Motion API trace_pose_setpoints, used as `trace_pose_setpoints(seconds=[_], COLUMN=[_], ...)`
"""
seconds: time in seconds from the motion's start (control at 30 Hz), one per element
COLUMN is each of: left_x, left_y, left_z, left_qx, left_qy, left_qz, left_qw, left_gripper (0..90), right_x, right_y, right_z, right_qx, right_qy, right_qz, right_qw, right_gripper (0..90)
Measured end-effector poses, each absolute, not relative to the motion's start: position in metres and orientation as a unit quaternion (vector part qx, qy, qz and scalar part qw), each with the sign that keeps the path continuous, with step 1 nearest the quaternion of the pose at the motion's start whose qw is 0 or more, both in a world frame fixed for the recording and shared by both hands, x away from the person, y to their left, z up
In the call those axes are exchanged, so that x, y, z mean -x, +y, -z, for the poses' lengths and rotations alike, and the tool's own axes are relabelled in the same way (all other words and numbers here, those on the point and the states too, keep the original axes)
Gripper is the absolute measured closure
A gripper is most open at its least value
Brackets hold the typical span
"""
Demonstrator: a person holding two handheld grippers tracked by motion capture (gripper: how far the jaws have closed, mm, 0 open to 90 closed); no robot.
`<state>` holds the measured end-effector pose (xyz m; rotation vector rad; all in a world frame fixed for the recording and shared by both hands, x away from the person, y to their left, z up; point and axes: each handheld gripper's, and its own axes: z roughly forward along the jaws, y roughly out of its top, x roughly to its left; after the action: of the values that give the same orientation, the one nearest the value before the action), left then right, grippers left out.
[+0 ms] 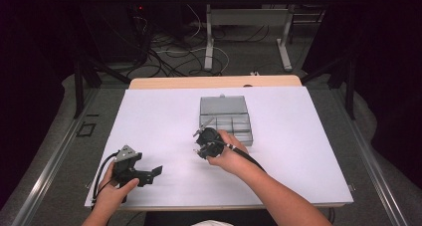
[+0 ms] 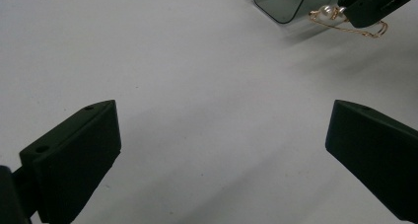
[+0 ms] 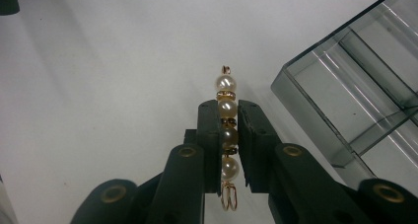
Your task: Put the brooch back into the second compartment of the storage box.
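My right gripper (image 3: 228, 115) is shut on a pearl earring (image 3: 226, 83), a string of white pearls with gold spacers and a gold hook at its near end. The top pearl sticks out past the tips. In the high view this gripper (image 1: 198, 134) hovers just left of the clear compartment box (image 1: 226, 119). The same earring (image 2: 328, 13) hangs from the far gripper at the top right of the left gripper view. My left gripper (image 2: 222, 135) stands wide open over bare white table, with nothing between its black jaws. It lies near the front left (image 1: 152, 173).
The box's open lid (image 1: 223, 105) leans back behind its divided tray. A corner of the clear box (image 3: 345, 86) sits close on the right of the held earring. The white table (image 1: 298, 136) ends at a wooden strip behind; cables and desk legs lie beyond.
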<state>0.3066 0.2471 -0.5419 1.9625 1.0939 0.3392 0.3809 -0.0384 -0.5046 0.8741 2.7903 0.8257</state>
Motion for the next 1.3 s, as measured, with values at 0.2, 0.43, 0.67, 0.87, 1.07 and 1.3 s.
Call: trace_pose_setpoints(seconds=[0.2, 0.43, 0.67, 0.87, 1.07, 1.3], left_x=[-0.307, -0.307, -0.306, -0.306, -0.306, -0.306], left_y=[0.247, 0.247, 0.247, 0.247, 0.248, 0.247], left_z=[0.542, 0.542, 0.542, 0.542, 0.542, 0.542], left_qx=[-0.783, -0.781, -0.781, -0.781, -0.782, -0.781], left_qy=[0.437, 0.439, 0.440, 0.438, 0.439, 0.439], left_qz=[-0.135, -0.134, -0.134, -0.135, -0.134, -0.135], left_qw=[0.421, 0.423, 0.422, 0.423, 0.423, 0.422], left_gripper=[0.2, 0.2, 0.2, 0.2, 0.2, 0.2], right_x=[-0.381, -0.381, -0.380, -0.380, -0.382, -0.384], right_y=[-0.040, -0.043, -0.045, -0.047, -0.051, -0.054], right_z=[0.501, 0.496, 0.489, 0.481, 0.475, 0.472], right_qx=[-0.292, -0.295, -0.295, -0.296, -0.300, -0.309], right_qy=[0.913, 0.909, 0.904, 0.900, 0.894, 0.884], right_qz=[-0.278, -0.290, -0.302, -0.312, -0.325, -0.341], right_qw=[0.055, 0.056, 0.060, 0.064, 0.072, 0.080], right_gripper=[80.7, 80.7, 80.7, 80.7, 80.7, 80.7])
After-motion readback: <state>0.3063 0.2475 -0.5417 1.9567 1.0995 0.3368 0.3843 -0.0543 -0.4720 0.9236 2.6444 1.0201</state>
